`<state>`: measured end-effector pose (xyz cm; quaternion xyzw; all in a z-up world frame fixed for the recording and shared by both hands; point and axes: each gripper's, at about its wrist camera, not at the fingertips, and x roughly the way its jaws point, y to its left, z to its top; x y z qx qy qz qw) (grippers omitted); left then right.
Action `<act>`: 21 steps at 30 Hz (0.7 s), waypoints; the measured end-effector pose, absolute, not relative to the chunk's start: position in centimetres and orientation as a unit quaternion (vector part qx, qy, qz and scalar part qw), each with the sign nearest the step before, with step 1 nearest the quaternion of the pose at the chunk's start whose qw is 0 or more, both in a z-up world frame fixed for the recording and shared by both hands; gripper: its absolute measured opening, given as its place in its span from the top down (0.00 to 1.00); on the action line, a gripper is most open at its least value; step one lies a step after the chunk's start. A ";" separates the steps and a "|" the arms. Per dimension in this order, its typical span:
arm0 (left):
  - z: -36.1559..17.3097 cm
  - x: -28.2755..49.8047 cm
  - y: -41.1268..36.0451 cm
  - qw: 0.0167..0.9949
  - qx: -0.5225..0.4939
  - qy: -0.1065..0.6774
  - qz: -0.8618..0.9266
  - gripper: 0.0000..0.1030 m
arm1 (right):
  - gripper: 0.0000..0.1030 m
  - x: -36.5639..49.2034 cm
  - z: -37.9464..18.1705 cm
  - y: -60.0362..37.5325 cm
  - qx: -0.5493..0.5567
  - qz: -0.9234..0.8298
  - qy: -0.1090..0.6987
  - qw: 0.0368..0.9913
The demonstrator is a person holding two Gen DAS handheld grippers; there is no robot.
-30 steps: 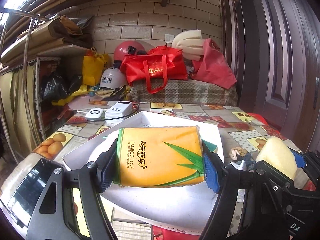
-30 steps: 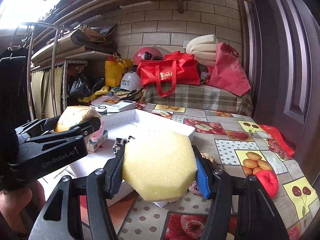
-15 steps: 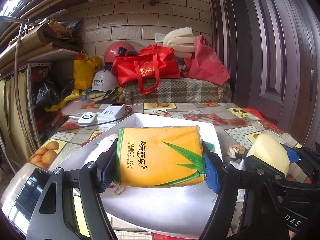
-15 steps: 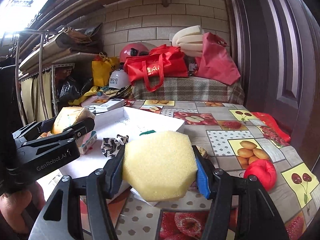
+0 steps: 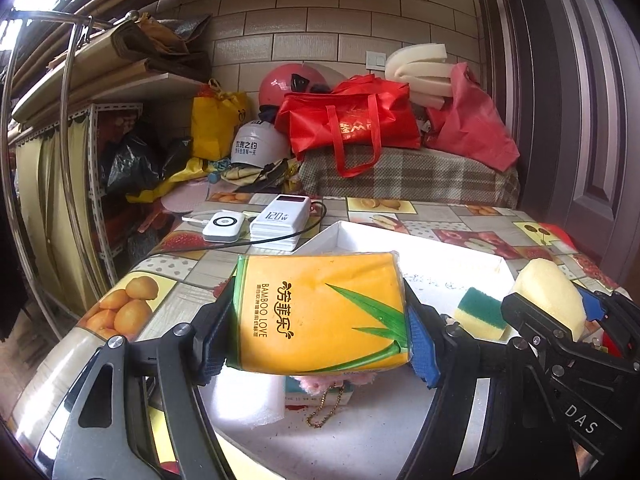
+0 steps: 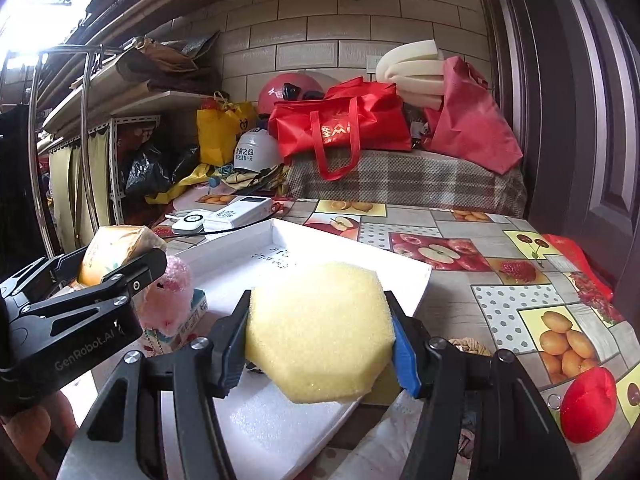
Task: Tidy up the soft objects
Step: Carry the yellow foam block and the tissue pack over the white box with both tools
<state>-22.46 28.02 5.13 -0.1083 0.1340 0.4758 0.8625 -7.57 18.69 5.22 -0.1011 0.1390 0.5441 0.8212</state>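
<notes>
My left gripper (image 5: 320, 320) is shut on a yellow tissue pack (image 5: 320, 312) printed with a green leaf, held over the white tray (image 5: 440, 254). My right gripper (image 6: 320, 332) is shut on a pale yellow sponge (image 6: 316, 328) with cut corners, held over the tray's near right part (image 6: 256, 420). The sponge also shows at the right of the left wrist view (image 5: 550, 294). In the tray lie a green and yellow scouring sponge (image 5: 480, 312), a pink fluffy toy (image 6: 170, 300) on a small box, and a gold chain (image 5: 326, 408).
Two white power banks (image 5: 280, 220) with a black cable lie behind the tray. A red soft object (image 6: 586, 404) and a red bag (image 6: 576, 256) lie on the fruit-print tablecloth at right. Bags and helmets crowd the back; a metal rack (image 5: 76, 160) stands left.
Both grippers have moved back and left over the tray with their loads. A scouring sponge, pink toy and chain in the tray have come into view.
</notes>
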 end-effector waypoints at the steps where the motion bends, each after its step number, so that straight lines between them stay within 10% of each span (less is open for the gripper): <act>1: 5.1 -22.4 28.2 0.862 -0.111 0.135 0.475 0.28 | 0.40 -7.4 5.2 18.8 -0.100 0.543 0.140 0.822; 21: 4.7 -20.8 30.2 0.851 -0.114 0.172 0.483 0.28 | 0.40 -6.8 5.2 21.5 -0.111 0.531 0.154 0.826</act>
